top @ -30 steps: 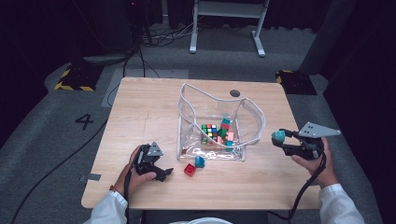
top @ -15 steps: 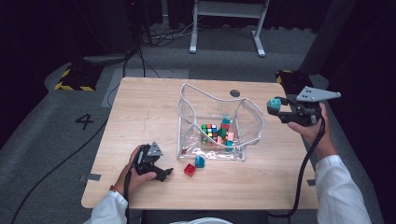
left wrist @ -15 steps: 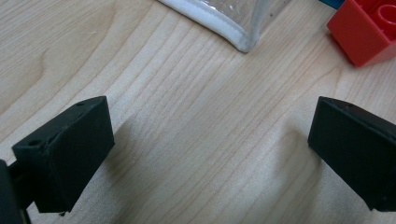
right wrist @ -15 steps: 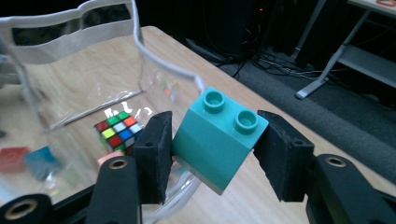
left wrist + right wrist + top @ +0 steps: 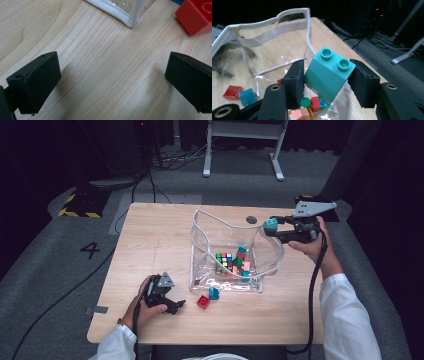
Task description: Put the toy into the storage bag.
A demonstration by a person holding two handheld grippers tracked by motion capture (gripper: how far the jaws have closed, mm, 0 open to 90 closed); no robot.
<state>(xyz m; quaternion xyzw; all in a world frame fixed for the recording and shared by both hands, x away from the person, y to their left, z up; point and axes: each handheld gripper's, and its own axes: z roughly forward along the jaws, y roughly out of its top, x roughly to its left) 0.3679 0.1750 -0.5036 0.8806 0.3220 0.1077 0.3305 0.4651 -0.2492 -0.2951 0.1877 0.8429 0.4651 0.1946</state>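
While your right gripper (image 5: pixel 274 227) hangs above the right-hand rim of the clear plastic bag with a white zip edge (image 5: pixel 226 251), its jaws are clamped on a teal two-stud building brick (image 5: pixel 329 72). In the right gripper view, the brick sits studs-up and slightly tilted between the two pads, one pad pressing each side, and the bag's open mouth lies directly below it. The high view places this brick at the bag's right edge, above the tabletop.

Your left gripper (image 5: pixel 110 82) rests low over the light wooden table (image 5: pixel 150 240) near its front left, held in your left hand (image 5: pixel 142 305). Its jaws stand wide apart with nothing but bare wood between them. A red building brick (image 5: pixel 196 15) lies just beyond the right jaw in the left gripper view, and a corner of the bag reaches in at the top centre.

Inside the bag lies a loose pile of small multicoloured bricks (image 5: pixel 231 262). Outside it, just in front of its front wall, the red brick and a small blue brick (image 5: pixel 214 293) sit touching each other on the table.
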